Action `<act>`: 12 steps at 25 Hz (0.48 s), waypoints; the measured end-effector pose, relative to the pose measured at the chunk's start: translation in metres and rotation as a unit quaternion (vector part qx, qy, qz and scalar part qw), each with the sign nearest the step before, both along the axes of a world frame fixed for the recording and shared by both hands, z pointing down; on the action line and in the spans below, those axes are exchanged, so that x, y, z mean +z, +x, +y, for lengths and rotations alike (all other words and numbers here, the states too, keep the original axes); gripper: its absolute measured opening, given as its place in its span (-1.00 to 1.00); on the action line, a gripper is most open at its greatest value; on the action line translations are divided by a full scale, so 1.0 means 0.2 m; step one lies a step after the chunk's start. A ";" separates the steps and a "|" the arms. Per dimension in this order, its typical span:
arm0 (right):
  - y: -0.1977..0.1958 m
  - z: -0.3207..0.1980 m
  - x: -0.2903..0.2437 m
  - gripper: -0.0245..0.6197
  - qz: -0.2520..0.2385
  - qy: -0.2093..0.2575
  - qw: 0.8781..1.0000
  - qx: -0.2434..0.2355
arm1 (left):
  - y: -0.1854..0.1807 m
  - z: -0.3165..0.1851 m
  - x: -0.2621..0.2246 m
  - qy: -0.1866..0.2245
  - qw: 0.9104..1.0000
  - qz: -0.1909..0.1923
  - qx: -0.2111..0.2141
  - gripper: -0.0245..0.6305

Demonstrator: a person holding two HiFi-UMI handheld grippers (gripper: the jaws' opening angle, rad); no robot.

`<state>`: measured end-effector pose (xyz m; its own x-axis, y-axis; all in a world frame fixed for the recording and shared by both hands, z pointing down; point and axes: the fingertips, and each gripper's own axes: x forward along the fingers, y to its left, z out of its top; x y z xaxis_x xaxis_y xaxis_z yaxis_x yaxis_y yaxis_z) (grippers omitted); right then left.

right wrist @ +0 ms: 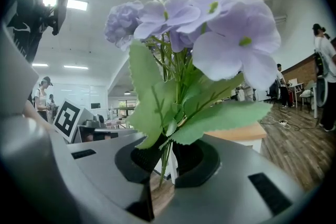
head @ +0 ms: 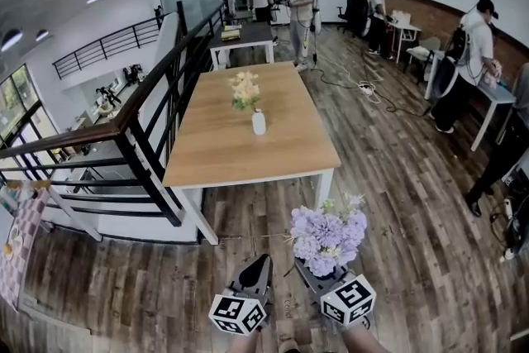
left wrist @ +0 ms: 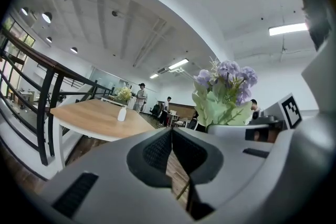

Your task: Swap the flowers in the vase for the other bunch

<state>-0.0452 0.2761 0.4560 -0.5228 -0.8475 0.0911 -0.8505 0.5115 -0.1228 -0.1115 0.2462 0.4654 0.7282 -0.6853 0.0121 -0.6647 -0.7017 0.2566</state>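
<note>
A small white vase [head: 259, 122] stands upright near the middle of the wooden table [head: 215, 153] and holds pale yellow flowers [head: 245, 89]. In the left gripper view the same vase [left wrist: 122, 114] shows far off on the table. My right gripper [right wrist: 167, 157] is shut on the stems of a purple bunch [right wrist: 210, 39] with green leaves, held upright over the floor in front of the table. In the head view the purple bunch [head: 328, 238] rises above the right gripper [head: 307, 270]. My left gripper [left wrist: 172, 140] is shut with nothing between its jaws, beside the right one.
A black railing [head: 140, 136] runs along the table's left side above a drop. A second table [head: 244, 35] stands behind. Several people stand at the far end and along the right wall by desks [head: 488, 95]. A cable [head: 364, 87] lies on the wood floor.
</note>
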 end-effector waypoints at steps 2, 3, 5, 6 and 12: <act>0.00 -0.05 0.01 -0.73 -0.002 -0.002 1.000 0.003 | -0.01 -0.05 0.01 -0.003 1.000 0.001 0.000 -0.89; -0.01 -0.07 0.01 -0.73 -0.003 -0.005 1.000 0.004 | -0.01 -0.08 0.02 -0.005 1.000 0.001 -0.001 -0.89; -0.01 -0.09 0.04 -0.73 -0.003 -0.014 1.000 0.004 | -0.01 -0.10 0.06 -0.015 1.000 0.002 -0.001 -0.89; -0.01 -0.10 0.06 -0.73 -0.003 -0.019 1.000 0.004 | -0.01 -0.11 0.08 -0.020 1.000 0.003 0.000 -0.89; 0.03 -0.20 0.07 -0.73 -0.004 -0.020 1.000 0.008 | 0.04 -0.19 0.10 -0.021 1.000 0.005 0.004 -0.89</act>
<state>-0.0389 0.2363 0.4698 -0.5094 -0.8520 0.1214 -0.8578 0.4913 -0.1510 -0.1037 0.2073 0.4849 0.7332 -0.6792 0.0329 -0.6567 -0.6948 0.2934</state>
